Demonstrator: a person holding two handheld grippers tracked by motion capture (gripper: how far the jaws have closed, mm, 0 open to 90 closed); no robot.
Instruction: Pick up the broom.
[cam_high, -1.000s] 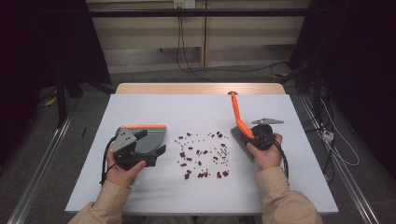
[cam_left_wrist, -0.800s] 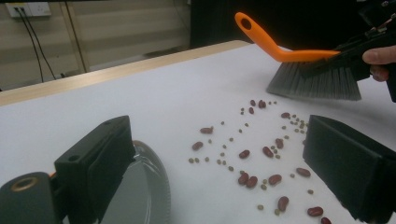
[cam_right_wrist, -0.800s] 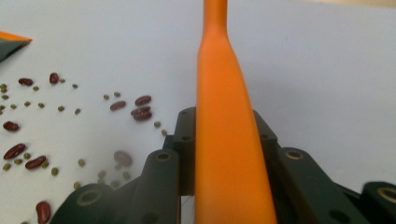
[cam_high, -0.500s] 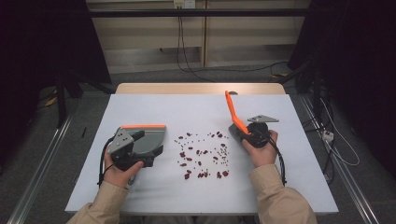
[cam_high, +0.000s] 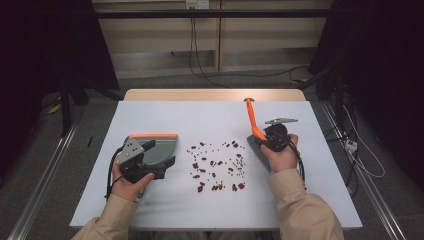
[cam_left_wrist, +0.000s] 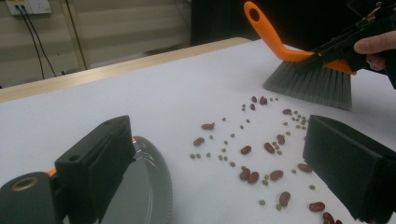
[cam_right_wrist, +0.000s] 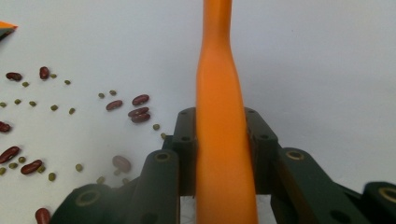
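The right tool (cam_high: 264, 141) is clamped on the orange handle of a hand brush (cam_high: 251, 120), its jaws pressed to either side of the handle in the right gripper view, the grey bristles (cam_left_wrist: 312, 83) resting on the surface (cam_high: 165, 112) just beside the right edge of the spill. The left tool (cam_high: 159, 161) holds a grey dustpan (cam_high: 161, 148) with an orange back rim; in the left gripper view its jaws stand wide, one across the pan's wall, the other out over the beans, though whether the pads press on the pan cannot be told. The pan lies flat, its mouth turned toward the spill. Between pan and brush lie red beans (cam_high: 218, 163) and small green ones (cam_left_wrist: 225, 150), scattered loose. None appear to be in the pan, so the sweeping looks barely begun: the whole scatter remains to be gathered and pushed left. There is open white surface on every side of the spill, with bare room behind it toward the far wooden edge (cam_high: 210, 94) and in front toward the person's sleeves. The near edge is closest to the lowest beans, so a stray stroke that way might send some off.
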